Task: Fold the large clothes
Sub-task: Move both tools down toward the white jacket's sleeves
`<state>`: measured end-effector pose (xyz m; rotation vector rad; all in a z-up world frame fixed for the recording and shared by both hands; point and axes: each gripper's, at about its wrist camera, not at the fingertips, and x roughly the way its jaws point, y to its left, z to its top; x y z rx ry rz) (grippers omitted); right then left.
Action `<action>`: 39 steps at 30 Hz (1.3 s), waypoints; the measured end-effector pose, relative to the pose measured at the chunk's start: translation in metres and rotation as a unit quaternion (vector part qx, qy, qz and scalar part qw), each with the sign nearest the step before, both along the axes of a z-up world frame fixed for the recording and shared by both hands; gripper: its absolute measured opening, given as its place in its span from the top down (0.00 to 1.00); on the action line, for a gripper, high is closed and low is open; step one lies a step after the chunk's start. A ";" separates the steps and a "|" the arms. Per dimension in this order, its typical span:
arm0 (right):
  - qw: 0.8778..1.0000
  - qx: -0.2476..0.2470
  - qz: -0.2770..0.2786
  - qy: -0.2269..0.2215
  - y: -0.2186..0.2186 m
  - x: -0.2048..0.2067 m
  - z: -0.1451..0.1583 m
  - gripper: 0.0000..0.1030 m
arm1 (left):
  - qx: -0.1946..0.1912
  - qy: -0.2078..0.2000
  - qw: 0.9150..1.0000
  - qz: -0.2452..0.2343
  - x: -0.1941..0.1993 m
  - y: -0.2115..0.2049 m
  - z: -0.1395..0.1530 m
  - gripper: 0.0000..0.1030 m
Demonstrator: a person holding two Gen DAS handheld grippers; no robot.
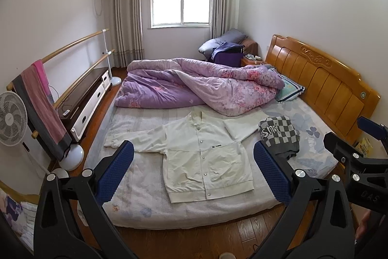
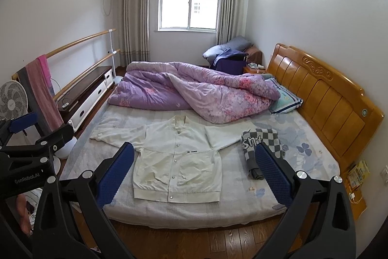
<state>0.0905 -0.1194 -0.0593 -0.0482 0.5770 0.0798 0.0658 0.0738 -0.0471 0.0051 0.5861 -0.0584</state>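
Lying flat on the bed [image 1: 135, 186] (quilt [image 1: 206, 86] behind), white jacket [image 1: 206, 159]; both grippers released.

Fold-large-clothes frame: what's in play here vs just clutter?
In play:
- white button-front jacket, spread flat
- checkered grey-and-white folded garment
- left gripper, right gripper, both open

Clutter:
- purple floral quilt
- white standing fan
- pink-and-grey towel on the rail

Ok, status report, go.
Left gripper and right gripper open, empty, off the bed. White jacket flat, unfolded. Checkered garment on its sleeve end.
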 end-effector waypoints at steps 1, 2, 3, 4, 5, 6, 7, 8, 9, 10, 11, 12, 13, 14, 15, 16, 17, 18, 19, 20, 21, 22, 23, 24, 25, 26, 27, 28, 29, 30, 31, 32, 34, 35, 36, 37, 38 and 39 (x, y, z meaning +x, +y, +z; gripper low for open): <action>1.000 0.000 0.002 0.003 0.002 0.005 -0.002 0.07 | -0.001 0.001 1.000 0.001 0.005 0.002 -0.002 0.04; 1.000 0.000 0.005 0.005 0.004 0.011 -0.003 0.07 | 0.000 0.003 1.000 0.003 0.010 0.001 -0.003 0.04; 1.000 -0.001 0.009 0.007 0.005 0.020 -0.006 0.07 | 0.000 0.005 1.000 0.008 0.018 0.004 -0.006 0.04; 1.000 -0.002 0.012 0.009 0.008 0.026 -0.006 0.07 | -0.001 0.007 1.000 0.011 0.026 0.006 -0.008 0.04; 1.000 -0.002 0.016 0.011 0.009 0.036 -0.009 0.07 | -0.002 0.009 1.000 0.014 0.033 0.007 -0.010 0.04; 1.000 -0.002 0.019 0.013 0.011 0.044 -0.012 0.07 | -0.004 0.012 1.000 0.017 0.042 0.008 -0.012 0.04; 1.000 -0.002 0.022 0.017 0.011 0.055 -0.015 0.07 | -0.004 0.017 1.000 0.022 0.054 0.009 -0.016 0.04; 0.999 -0.001 0.026 0.020 0.011 0.068 -0.018 0.07 | -0.003 0.019 0.999 0.026 0.062 0.009 -0.018 0.04; 0.999 0.000 0.028 0.021 0.011 0.078 -0.020 0.07 | -0.003 0.021 0.999 0.030 0.072 0.010 -0.021 0.04; 0.999 0.001 0.033 0.024 0.012 0.091 -0.024 0.07 | 0.000 0.025 0.999 0.036 0.087 0.009 -0.026 0.04; 0.999 0.002 0.038 0.027 0.012 0.107 -0.029 0.07 | 0.003 0.029 0.999 0.040 0.098 0.010 -0.029 0.04; 0.999 0.003 0.043 0.030 0.014 0.119 -0.033 0.07 | 0.005 0.032 0.998 0.045 0.112 0.010 -0.033 0.04; 0.998 0.005 0.050 0.035 0.013 0.137 -0.039 0.07 | 0.007 0.038 0.998 0.055 0.131 0.009 -0.039 0.04; 0.998 0.007 0.058 0.039 0.012 0.154 -0.045 0.07 | 0.007 0.041 0.997 0.060 0.145 0.008 -0.043 0.04; 0.997 0.010 0.064 0.041 0.012 0.168 -0.050 0.07 | 0.007 0.046 0.997 0.065 0.162 0.006 -0.048 0.04; 0.996 0.012 0.071 0.043 0.010 0.188 -0.056 0.07 | 0.007 0.052 0.996 0.070 0.180 0.004 -0.054 0.04; 0.996 0.010 0.074 0.047 0.008 0.205 -0.060 0.07 | 0.007 0.060 0.995 0.075 0.197 0.003 -0.059 0.04; 0.996 0.008 0.078 0.052 0.008 0.223 -0.066 0.07 | 0.007 0.067 0.995 0.078 0.214 0.002 -0.065 0.04; 0.995 0.006 0.084 0.058 0.008 0.240 -0.071 0.07 | 0.009 0.074 0.994 0.085 0.235 0.001 -0.071 0.04; 0.993 0.003 0.093 0.069 0.007 0.260 -0.078 0.07 | 0.013 0.079 0.993 0.090 0.249 0.001 -0.076 0.04; 0.992 0.001 0.100 0.078 0.007 0.277 -0.084 0.07 | 0.018 0.088 0.991 0.097 0.267 -0.001 -0.082 0.04; 0.991 0.001 0.107 0.086 0.008 0.294 -0.090 0.07 | 0.017 0.101 0.989 0.104 0.289 0.000 -0.089 0.04; 0.989 0.004 0.114 0.092 0.010 0.309 -0.096 0.07 | 0.013 0.107 0.988 0.108 0.303 0.001 -0.094 0.04; 0.988 0.006 0.118 0.096 0.012 0.316 -0.099 0.07 | 0.010 0.112 0.988 0.110 0.314 0.001 -0.099 0.04; 0.987 0.007 0.124 0.102 0.016 0.333 -0.106 0.07 | 0.010 0.117 0.987 0.112 0.321 0.000 -0.104 0.04; 0.986 0.008 0.126 0.105 0.019 0.342 -0.110 0.07 | 0.011 0.126 0.986 0.111 0.335 0.002 -0.111 0.04; 0.984 0.015 0.134 0.113 0.025 0.356 -0.118 0.07 | 0.010 0.136 0.985 0.108 0.348 0.005 -0.119 0.04; 0.983 0.019 0.140 0.119 0.032 0.366 -0.124 0.07 | 0.011 0.147 0.983 0.109 0.360 0.008 -0.128 0.04; 0.981 0.018 0.147 0.126 0.040 0.378 -0.131 0.07 | 0.011 0.152 0.982 0.112 0.366 0.012 -0.135 0.04; 0.980 0.017 0.151 0.131 0.046 0.386 -0.136 0.07 | 0.011 0.158 0.980 0.118 0.376 0.019 -0.144 0.04; 0.978 0.016 0.156 0.137 0.056 0.396 -0.144 0.07 | 0.009 0.166 0.978 0.123 0.384 0.027 -0.154 0.04; 0.976 0.016 0.160 0.146 0.067 0.405 -0.153 0.07 | 0.005 0.175 0.976 0.128 0.392 0.036 -0.163 0.04; 0.973 0.015 0.163 0.161 0.084 0.421 -0.168 0.07 | -0.013 0.193 0.972 0.132 0.407 0.057 -0.183 0.04; 0.972 0.014 0.163 0.167 0.091 0.427 -0.174 0.07 | -0.023 0.199 0.971 0.134 0.412 0.069 -0.191 0.04; 0.971 0.011 0.163 0.177 0.104 0.435 -0.184 0.07 | -0.032 0.205 0.968 0.139 0.420 0.083 -0.202 0.04; 0.970 0.012 0.161 0.182 0.114 0.442 -0.192 0.07 | -0.037 0.214 0.965 0.146 0.427 0.100 -0.215 0.04; 0.970 0.009 0.159 0.184 0.126 0.448 -0.202 0.07 | -0.040 0.220 0.963 0.148 0.433 0.114 -0.223 0.04; 0.969 0.004 0.159 0.190 0.135 0.453 -0.209 0.07 | -0.042 0.223 0.962 0.150 0.441 0.132 -0.236 0.04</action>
